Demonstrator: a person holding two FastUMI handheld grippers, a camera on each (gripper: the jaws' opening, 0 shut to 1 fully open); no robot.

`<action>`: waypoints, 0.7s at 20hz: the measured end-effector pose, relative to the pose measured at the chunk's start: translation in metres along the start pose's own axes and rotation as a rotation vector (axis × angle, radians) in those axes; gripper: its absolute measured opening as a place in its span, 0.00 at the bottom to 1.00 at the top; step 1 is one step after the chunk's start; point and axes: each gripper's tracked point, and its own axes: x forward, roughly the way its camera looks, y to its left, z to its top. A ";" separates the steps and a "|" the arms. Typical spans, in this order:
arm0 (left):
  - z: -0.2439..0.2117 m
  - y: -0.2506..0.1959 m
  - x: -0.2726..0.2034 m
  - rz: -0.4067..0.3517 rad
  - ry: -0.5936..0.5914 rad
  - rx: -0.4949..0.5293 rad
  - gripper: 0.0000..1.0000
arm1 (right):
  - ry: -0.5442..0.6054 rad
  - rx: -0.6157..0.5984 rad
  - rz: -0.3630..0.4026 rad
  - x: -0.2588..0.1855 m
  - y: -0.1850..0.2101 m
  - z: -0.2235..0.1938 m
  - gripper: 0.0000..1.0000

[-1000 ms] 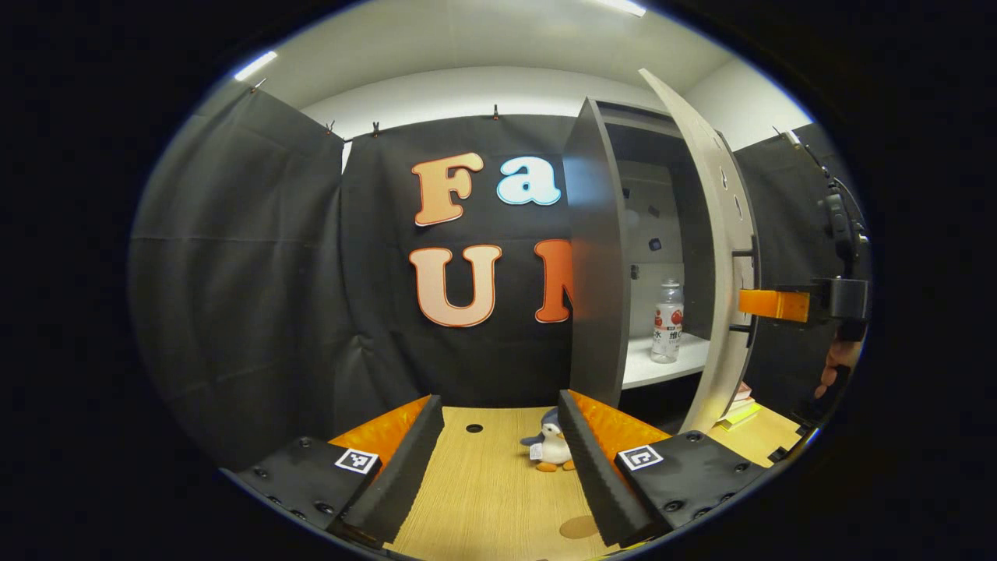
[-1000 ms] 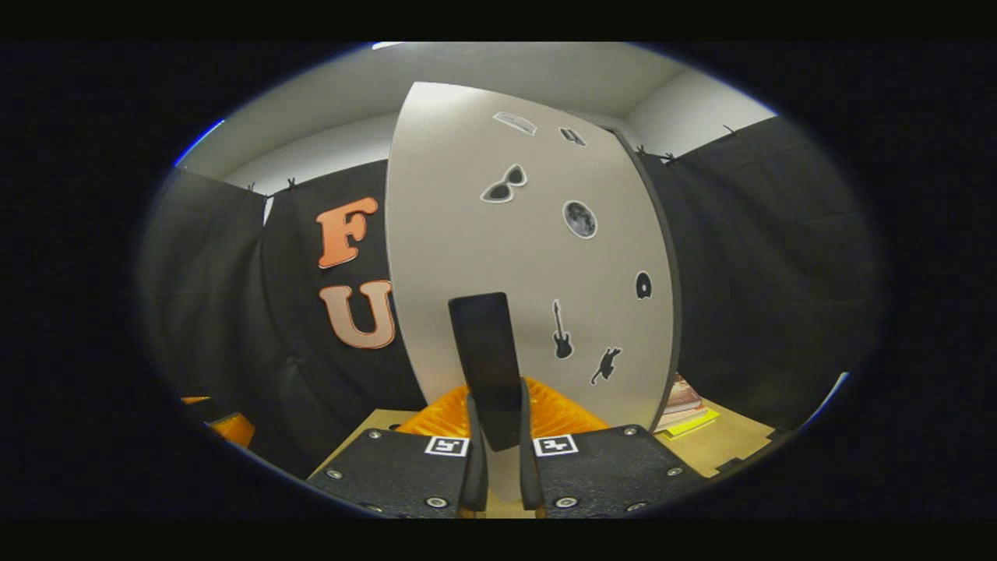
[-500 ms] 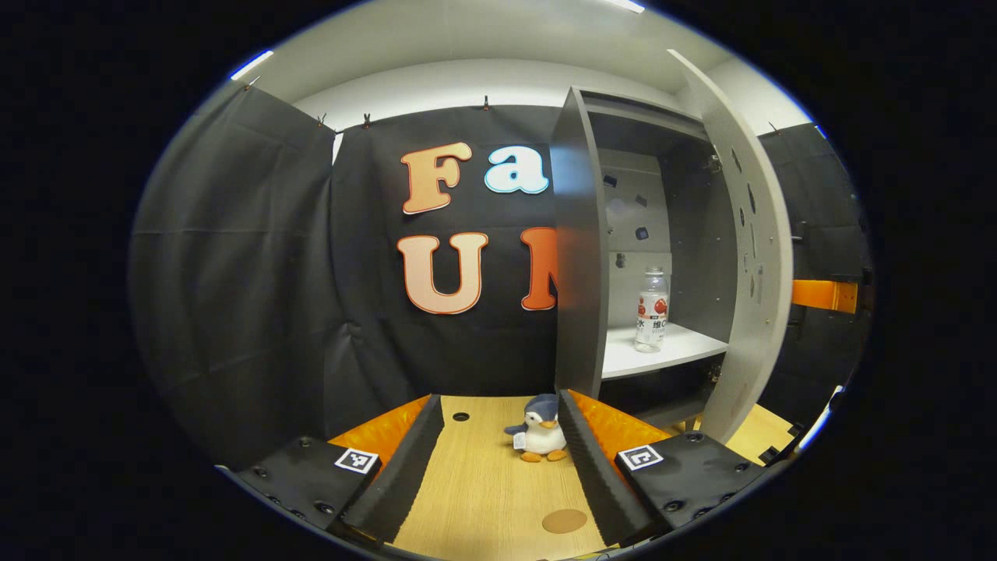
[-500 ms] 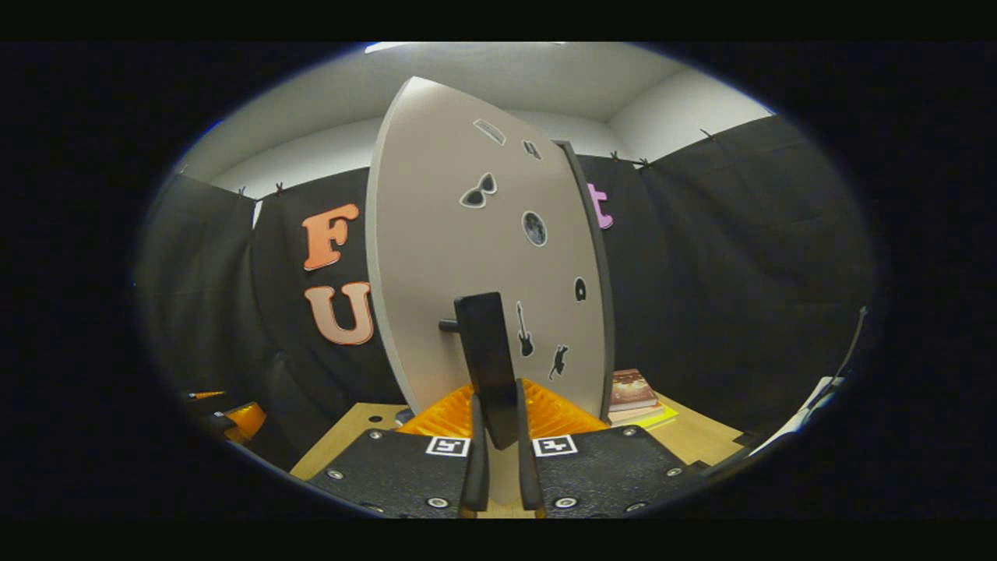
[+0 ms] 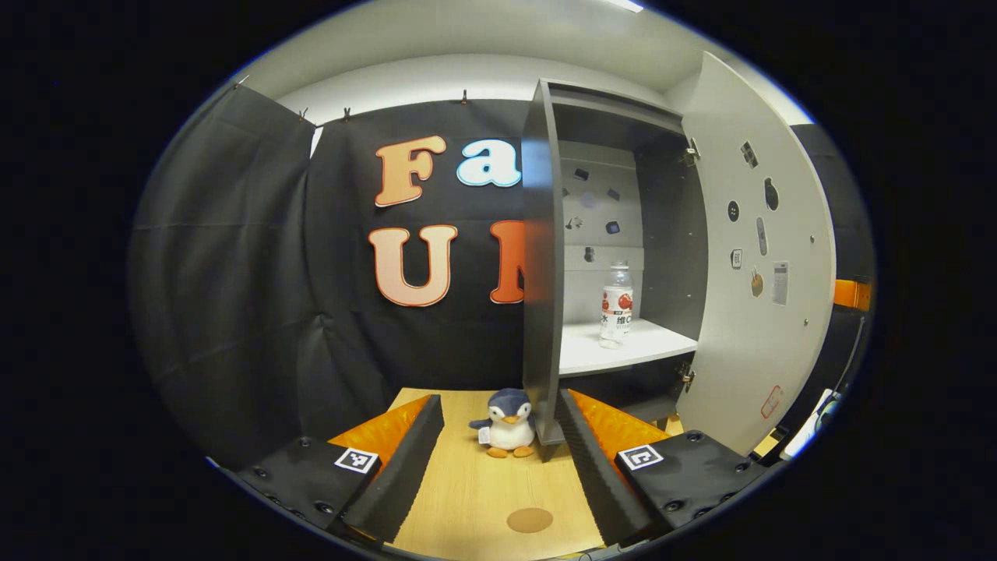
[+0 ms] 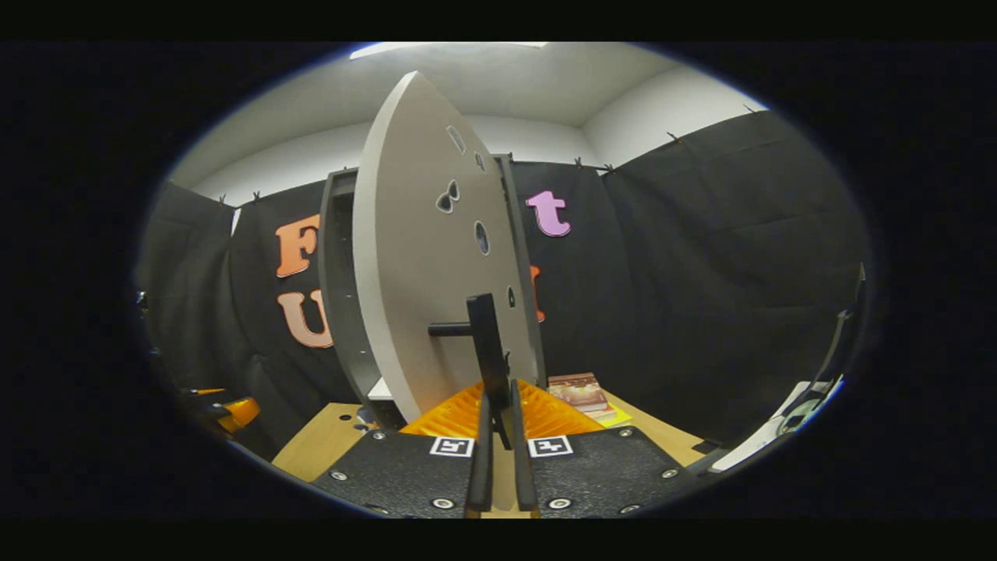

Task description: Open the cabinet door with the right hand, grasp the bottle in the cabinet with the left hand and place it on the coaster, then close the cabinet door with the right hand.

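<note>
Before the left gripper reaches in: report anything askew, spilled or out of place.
Nothing stands out. The bottle stands upright on the cabinet shelf, the door is swung open, and a plush penguin sits upright on the table.

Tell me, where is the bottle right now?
In the left gripper view, the bottle stands upright on the white shelf inside the open cabinet, right of centre, above the toy penguin.

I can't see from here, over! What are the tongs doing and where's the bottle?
Right tongs shut on door handle, door swung wide. Left tongs open, empty. Bottle upright on cabinet shelf. Toy penguin on table, beside the way.
</note>
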 end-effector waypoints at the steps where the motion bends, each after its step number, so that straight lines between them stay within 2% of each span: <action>1: -0.001 -0.005 0.001 -0.004 0.000 -0.001 0.96 | 0.002 0.003 0.001 0.001 -0.003 0.000 0.11; 3: 0.000 -0.016 0.001 -0.012 0.001 0.000 0.96 | -0.004 0.012 0.006 -0.002 -0.008 0.002 0.06; 6: -0.002 -0.032 0.001 -0.017 0.007 -0.001 0.96 | -0.011 0.032 0.041 0.002 -0.011 0.003 0.12; 8: -0.005 -0.042 0.002 -0.019 0.013 -0.002 0.96 | -0.012 0.063 0.080 0.002 -0.006 0.004 0.00; 9: -0.005 -0.047 0.001 -0.021 0.013 -0.003 0.96 | -0.013 0.066 0.099 0.002 -0.005 0.005 0.12; 10: -0.005 -0.050 0.001 -0.021 0.015 -0.001 0.96 | -0.011 0.065 0.116 0.002 -0.006 0.004 0.06; 14: -0.003 -0.064 0.001 -0.020 0.010 0.007 0.96 | -0.009 0.077 0.163 0.000 -0.009 0.005 0.06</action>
